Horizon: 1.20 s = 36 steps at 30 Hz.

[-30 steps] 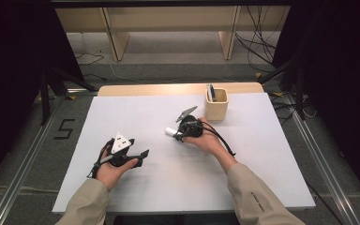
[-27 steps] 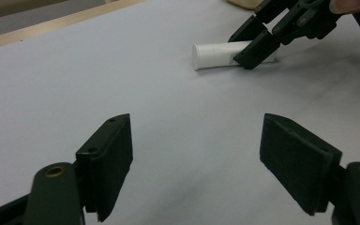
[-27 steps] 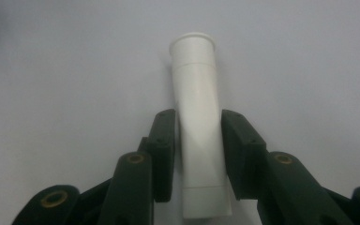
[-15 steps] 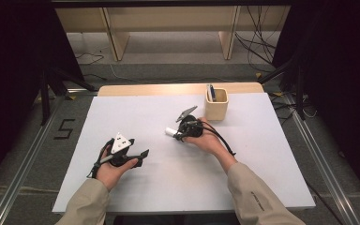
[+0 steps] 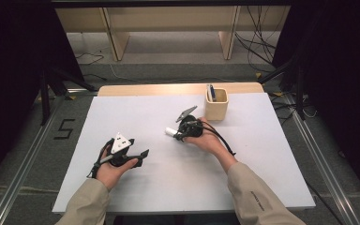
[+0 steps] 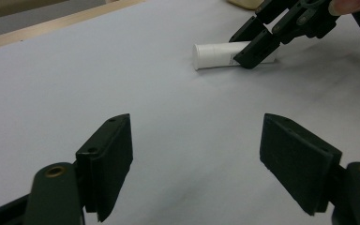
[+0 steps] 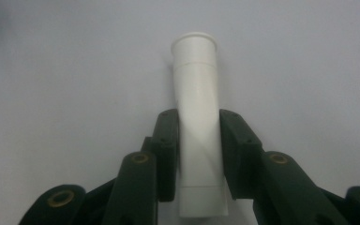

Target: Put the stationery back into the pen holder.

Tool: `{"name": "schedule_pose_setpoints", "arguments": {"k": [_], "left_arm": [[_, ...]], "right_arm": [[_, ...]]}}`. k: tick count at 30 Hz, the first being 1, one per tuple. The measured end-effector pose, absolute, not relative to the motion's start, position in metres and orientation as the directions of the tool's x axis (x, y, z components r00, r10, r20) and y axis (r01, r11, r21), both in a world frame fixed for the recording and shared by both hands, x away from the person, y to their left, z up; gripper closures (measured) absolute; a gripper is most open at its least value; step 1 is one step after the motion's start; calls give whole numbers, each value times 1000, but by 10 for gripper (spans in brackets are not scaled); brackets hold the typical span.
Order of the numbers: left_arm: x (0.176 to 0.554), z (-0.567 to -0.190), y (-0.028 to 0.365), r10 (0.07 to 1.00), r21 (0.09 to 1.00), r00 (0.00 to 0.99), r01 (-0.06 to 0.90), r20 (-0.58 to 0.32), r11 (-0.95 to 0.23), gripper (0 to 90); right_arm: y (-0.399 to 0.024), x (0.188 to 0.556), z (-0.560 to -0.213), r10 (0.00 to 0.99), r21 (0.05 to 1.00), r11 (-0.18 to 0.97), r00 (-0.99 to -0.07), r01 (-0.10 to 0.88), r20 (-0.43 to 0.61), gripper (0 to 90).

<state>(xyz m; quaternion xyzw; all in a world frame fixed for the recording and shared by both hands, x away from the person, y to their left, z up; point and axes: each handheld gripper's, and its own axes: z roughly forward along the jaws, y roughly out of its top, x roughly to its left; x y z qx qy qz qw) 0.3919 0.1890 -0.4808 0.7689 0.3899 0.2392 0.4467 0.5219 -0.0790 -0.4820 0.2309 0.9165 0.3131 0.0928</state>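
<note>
One readable sign: a black "5" [image 5: 66, 128] on the floor, left of frame, beside the table. Sleeve [image 5: 258, 198] bears small print, lower right, too blurred to read.

Your table [image 5: 136, 112] carries a white sheet over a wooden top, whose bare edge shows along the far side. A white tube [image 5: 171, 131] lies on its side near the middle. A beige cup [image 5: 216, 105] stands upright at the far right, near that wooden edge.
</note>
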Motion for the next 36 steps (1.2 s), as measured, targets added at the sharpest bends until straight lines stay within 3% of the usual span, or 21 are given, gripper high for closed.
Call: {"name": "schedule_pose_setpoints", "arguments": {"k": [36], "left_arm": [[392,-481,190,816,873,578,388,19,-296,257]], "right_arm": [[-83,518,-478,508,660,642,-861,390,15,706]]}}
